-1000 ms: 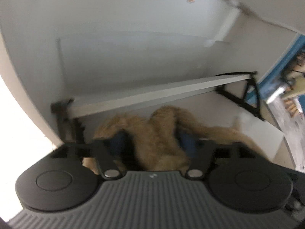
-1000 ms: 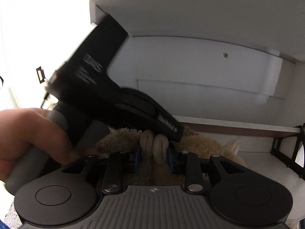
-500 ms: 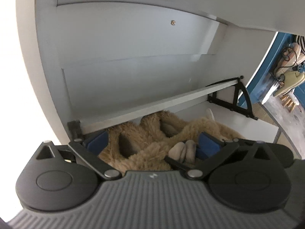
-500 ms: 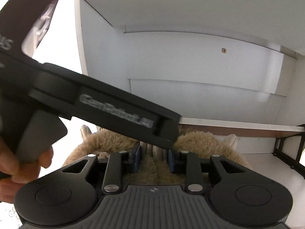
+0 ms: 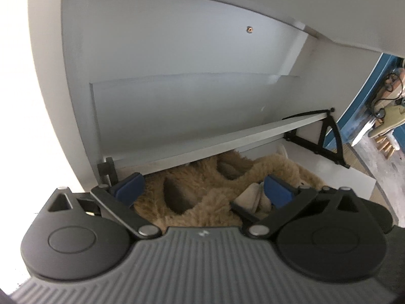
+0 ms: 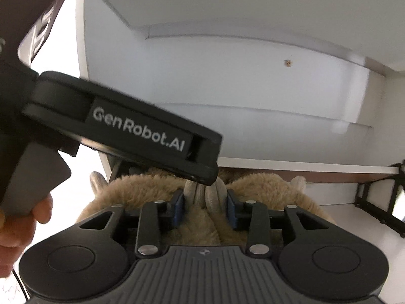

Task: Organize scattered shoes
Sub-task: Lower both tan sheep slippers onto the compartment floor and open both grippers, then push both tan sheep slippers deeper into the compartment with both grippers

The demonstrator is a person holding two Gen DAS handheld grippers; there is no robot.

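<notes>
Two wrist views into a white tilt-out shoe cabinet (image 5: 192, 93). The pair of tan plush slippers (image 5: 202, 190) lies side by side in the bottom compartment, under the white crossbar (image 5: 215, 139), their beige ear-like tabs pressed together at the middle. My left gripper (image 5: 202, 188) stands with its jaws spread as wide as they go, the blue pads (image 5: 130, 186) clear on either flank of the left slipper and gripping nothing. My right gripper (image 6: 203, 206) is opening: the paired tabs (image 6: 215, 197) are still between its blue pads, and I judge the left pad to be free while the right one looks close to the fabric; whether it touches I cannot tell. The step in hand reads as the release of the pair once seated. To do it well I would let the jaws part fully before pulling away, then draw back along the line of the fingers rather than sideways, so that the pile does not snag on a pad and drag a slipper out of line. Both grippers point downward into the compartment, the left the more steeply. In the right view my left gripper's body crosses the upper left, angled down toward the slippers, with my left hand (image 6: 17, 228) wrapped on its handle.
</notes>
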